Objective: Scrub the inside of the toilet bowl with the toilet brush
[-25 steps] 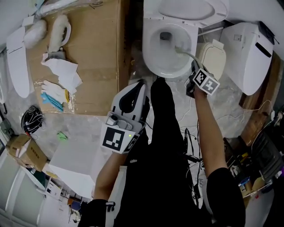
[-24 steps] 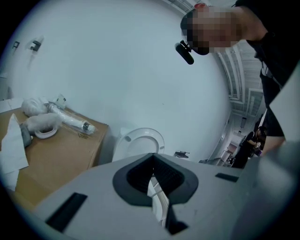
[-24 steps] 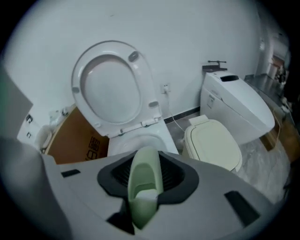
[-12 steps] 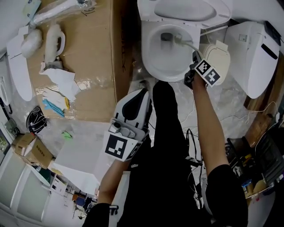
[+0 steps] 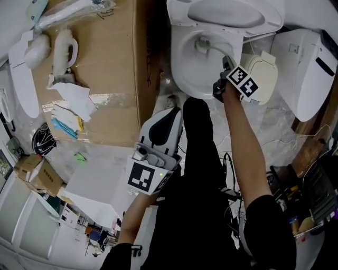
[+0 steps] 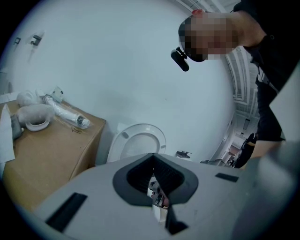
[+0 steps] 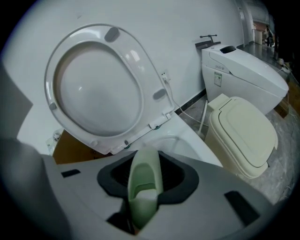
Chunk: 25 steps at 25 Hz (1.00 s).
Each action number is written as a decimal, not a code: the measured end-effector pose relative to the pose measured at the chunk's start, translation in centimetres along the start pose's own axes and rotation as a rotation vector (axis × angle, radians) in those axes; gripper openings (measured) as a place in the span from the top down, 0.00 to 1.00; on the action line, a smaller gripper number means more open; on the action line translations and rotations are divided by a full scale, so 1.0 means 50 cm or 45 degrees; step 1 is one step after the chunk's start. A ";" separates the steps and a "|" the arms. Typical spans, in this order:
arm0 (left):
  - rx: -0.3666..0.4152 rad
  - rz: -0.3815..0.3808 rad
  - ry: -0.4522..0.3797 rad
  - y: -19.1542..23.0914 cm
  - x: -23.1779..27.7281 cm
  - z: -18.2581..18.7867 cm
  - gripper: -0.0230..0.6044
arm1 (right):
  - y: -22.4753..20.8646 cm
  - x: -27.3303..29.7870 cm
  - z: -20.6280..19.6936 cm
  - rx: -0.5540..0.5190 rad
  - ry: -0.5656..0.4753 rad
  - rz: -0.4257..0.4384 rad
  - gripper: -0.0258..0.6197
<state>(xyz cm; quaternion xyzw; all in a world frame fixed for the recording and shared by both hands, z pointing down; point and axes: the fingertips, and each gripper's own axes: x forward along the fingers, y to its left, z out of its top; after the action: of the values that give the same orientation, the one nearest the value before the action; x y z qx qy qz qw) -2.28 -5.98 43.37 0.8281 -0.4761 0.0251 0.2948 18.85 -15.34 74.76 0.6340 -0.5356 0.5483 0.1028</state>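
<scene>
The white toilet bowl (image 5: 185, 71) stands at the top of the head view, its lid (image 5: 227, 13) raised. Down in the bowl lies the brush head (image 5: 202, 45), and its pale green handle (image 5: 216, 52) runs back to my right gripper (image 5: 224, 67) at the bowl's right rim. In the right gripper view the jaws are shut on that handle (image 7: 144, 185), with the lid (image 7: 101, 89) above and the bowl rim (image 7: 185, 140) behind. My left gripper (image 5: 170, 115) hangs lower, over the floor in front of the bowl, shut on nothing; it points at the lid (image 6: 139, 140).
A cardboard box (image 5: 113, 79) with white parts and paper stands left of the toilet. A cream lidded bin (image 5: 262, 78) and a second white toilet (image 5: 303, 68) stand to the right. Cables (image 5: 229, 155) lie on the floor beside the person's black-trousered leg (image 5: 198, 158).
My right gripper has moved up and left along the bowl's rim, pushing the brush head toward the back of the bowl. The left gripper has hardly moved.
</scene>
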 end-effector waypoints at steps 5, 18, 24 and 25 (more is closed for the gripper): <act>0.002 -0.016 0.007 -0.004 -0.010 -0.013 0.95 | 0.030 0.002 -0.044 -0.042 0.035 0.072 0.77; 0.006 -0.088 0.044 -0.029 -0.054 -0.054 0.95 | -0.045 -0.093 -0.168 -0.412 0.174 0.082 0.77; 0.009 -0.102 0.057 -0.030 -0.047 -0.056 0.95 | -0.067 -0.110 -0.167 -0.765 0.215 0.087 0.77; 0.009 -0.101 0.058 -0.029 -0.044 -0.055 0.95 | -0.063 -0.107 -0.162 -0.825 0.223 0.095 0.77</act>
<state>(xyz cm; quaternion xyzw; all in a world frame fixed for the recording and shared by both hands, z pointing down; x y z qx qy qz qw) -1.63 -2.34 44.26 0.8466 -0.4358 0.0339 0.3035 17.56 -5.23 74.97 0.4989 -0.6939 0.4054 0.3244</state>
